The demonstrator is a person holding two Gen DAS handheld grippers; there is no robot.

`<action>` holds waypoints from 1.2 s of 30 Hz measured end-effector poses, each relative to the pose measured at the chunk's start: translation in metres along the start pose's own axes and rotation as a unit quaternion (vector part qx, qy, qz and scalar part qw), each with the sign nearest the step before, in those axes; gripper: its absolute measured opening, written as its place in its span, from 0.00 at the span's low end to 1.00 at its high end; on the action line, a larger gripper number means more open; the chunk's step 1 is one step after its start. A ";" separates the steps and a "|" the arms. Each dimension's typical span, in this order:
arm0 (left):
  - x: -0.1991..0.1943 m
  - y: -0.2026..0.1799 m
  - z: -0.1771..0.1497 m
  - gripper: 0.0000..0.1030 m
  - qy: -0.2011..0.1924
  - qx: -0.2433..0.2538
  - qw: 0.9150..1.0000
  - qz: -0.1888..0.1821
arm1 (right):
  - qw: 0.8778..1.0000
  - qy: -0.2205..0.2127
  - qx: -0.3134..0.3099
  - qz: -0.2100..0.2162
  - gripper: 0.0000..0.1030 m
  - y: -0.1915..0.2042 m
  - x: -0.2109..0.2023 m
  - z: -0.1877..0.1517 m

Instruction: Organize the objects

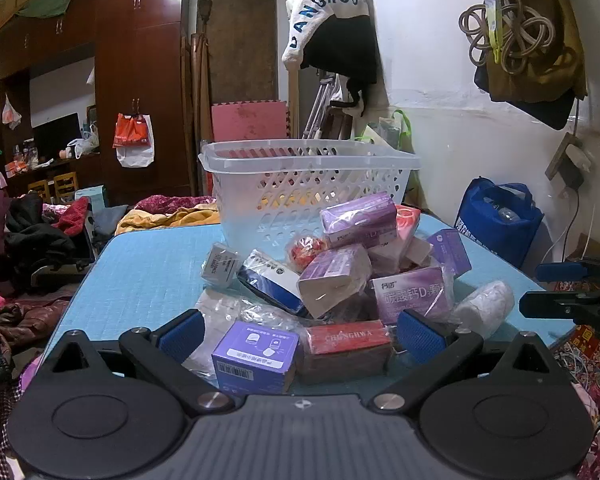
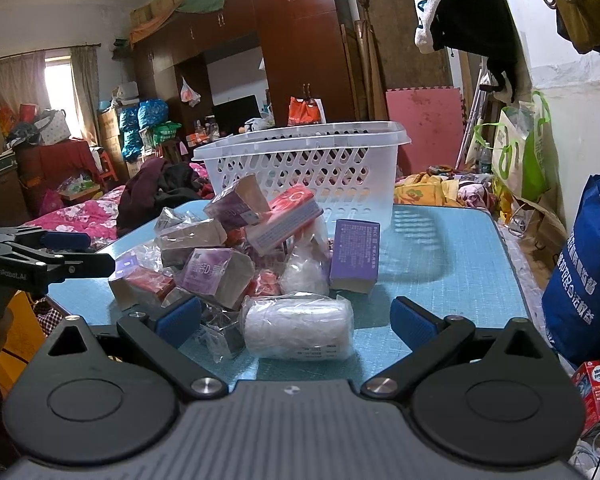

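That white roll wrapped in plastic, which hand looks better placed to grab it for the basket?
The right gripper. Its open fingers already frame the white roll, lying directly ahead. The left gripper, also open, faces a purple box and a red box. The basket stands behind the pile.

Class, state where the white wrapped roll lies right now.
The white wrapped roll lies on the blue table, nearest the open right gripper, in front of the box pile.

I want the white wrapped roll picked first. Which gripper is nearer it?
Right. The right gripper has the white wrapped roll between its open fingers; the left gripper sits left of the roll, facing boxes.
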State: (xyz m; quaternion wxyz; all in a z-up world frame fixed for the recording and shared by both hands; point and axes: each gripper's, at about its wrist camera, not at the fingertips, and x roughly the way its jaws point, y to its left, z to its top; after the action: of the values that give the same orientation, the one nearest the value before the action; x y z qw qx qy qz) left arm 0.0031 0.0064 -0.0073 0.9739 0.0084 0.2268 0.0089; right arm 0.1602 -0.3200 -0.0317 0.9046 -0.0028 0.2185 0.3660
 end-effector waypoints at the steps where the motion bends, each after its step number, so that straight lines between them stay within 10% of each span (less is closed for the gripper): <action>1: 0.000 0.000 0.000 1.00 0.001 0.000 1.000 0.000 | 1.000 0.000 0.000 0.000 1.00 0.000 0.000 0.000; 36: 0.000 0.002 0.000 1.00 0.006 -0.005 1.000 -0.009 | 1.000 0.003 -0.004 0.005 1.00 0.001 -0.001 -0.001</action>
State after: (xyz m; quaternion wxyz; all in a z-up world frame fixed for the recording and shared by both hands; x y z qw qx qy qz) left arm 0.0029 0.0081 -0.0075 0.9726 0.0016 0.2326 0.0017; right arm 0.1583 -0.3198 -0.0324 0.9020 -0.0063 0.2202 0.3713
